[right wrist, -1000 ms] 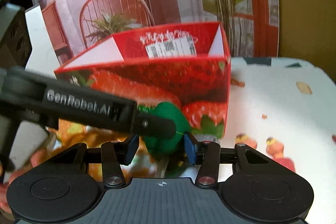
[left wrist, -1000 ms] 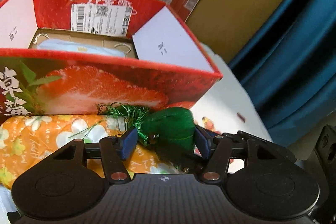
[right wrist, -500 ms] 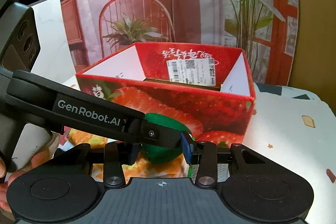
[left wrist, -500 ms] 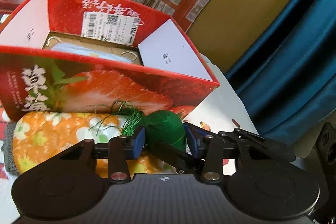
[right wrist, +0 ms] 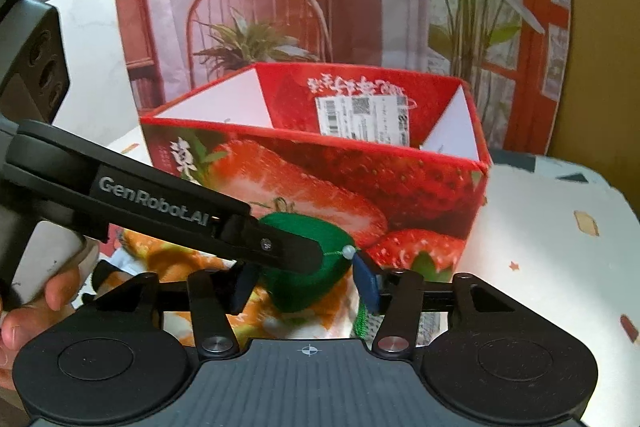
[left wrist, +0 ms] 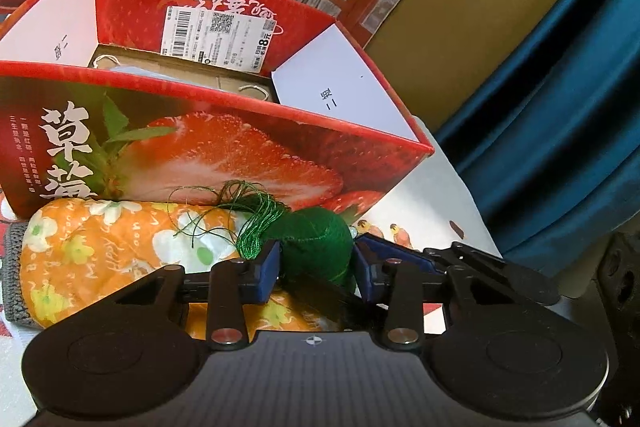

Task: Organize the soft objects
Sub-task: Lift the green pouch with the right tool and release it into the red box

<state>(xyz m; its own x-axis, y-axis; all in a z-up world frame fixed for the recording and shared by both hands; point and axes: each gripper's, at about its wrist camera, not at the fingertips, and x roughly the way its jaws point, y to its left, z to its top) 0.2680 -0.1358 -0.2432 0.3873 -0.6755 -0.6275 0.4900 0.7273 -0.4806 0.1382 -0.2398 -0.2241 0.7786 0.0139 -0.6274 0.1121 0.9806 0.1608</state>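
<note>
My left gripper (left wrist: 316,269) has its blue pads closed against both sides of the round green thread-wound soft ball (left wrist: 316,247), whose loose tassel strands (left wrist: 248,215) trail to the left. My right gripper (right wrist: 306,285) brackets the same ball (right wrist: 308,267); its jaws stand wider, and I cannot tell whether its pads make contact. The ball sits above the orange flower-print fabric roll (left wrist: 100,259), which lies against the near wall of the red strawberry-print cardboard box (left wrist: 224,155). I judge the step in hand to be the pick-up. The next move calls for lifting over the near rim, then releasing inside the box without snagging strands.
</note>
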